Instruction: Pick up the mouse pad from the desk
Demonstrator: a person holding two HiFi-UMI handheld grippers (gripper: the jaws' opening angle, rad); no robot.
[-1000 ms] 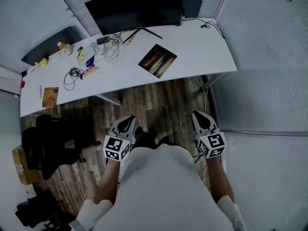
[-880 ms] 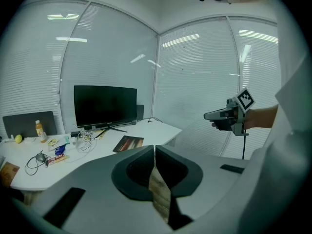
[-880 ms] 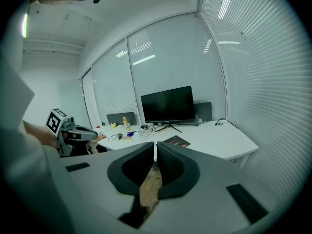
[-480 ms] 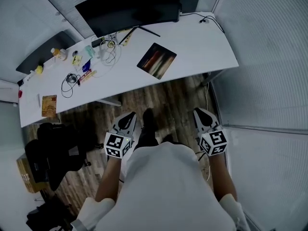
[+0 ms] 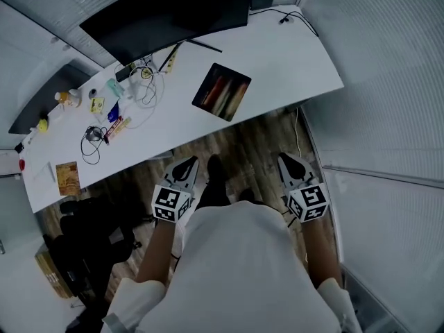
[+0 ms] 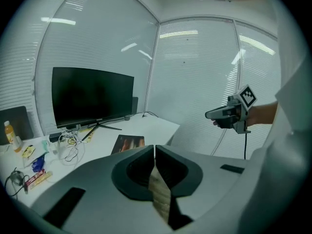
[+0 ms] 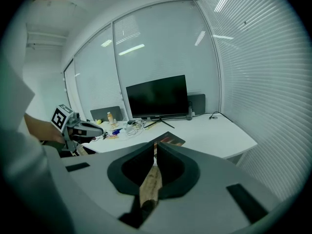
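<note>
The mouse pad (image 5: 222, 92) is a dark rectangle with a red-orange picture, lying flat on the white desk (image 5: 291, 54) in front of the monitor; it also shows as mouse pad (image 6: 128, 144) and mouse pad (image 7: 170, 140). My left gripper (image 5: 184, 166) and right gripper (image 5: 288, 161) hang over the wood floor, short of the desk's near edge, both pointing toward it. In each gripper view the jaws meet with nothing between them: left gripper (image 6: 154, 147), right gripper (image 7: 156, 145).
A black monitor (image 5: 166, 12) stands at the desk's back. Cables (image 5: 146, 82), snack packets and a small bottle (image 5: 66, 98) clutter its left half. A black office chair (image 5: 90, 234) stands on the floor at left. Glass walls with blinds (image 5: 388, 82) close off the right.
Both grippers and the person have come nearer the desk, which now sits lower and more tilted in the head view. Both grippers stayed shut.
</note>
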